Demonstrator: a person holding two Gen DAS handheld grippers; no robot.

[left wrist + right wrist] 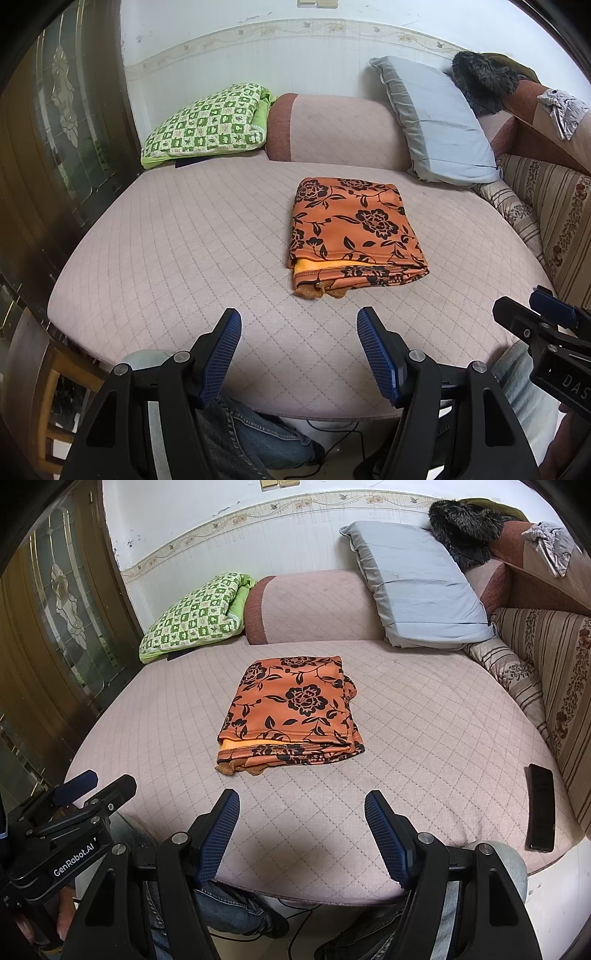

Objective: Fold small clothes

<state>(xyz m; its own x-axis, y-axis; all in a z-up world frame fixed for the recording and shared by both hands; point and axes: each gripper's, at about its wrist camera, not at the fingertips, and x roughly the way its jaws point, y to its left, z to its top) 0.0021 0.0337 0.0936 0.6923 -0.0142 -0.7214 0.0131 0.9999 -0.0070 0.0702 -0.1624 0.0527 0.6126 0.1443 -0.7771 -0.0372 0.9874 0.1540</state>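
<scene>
Pink quilted sofa seat (166, 236), wide and flat. Near its middle, orange garment with black flowers (351, 229), folded into a rectangle, lying flat. At the seat's right edge, thin black phone (541, 806). Left gripper (299, 354) and right gripper (302, 834) both spread apart, empty, near the front edge, not touching the garment.

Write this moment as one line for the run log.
left gripper: open, empty | right gripper: open, empty | orange floral garment: folded, lying on sofa seat | contact: none
</scene>
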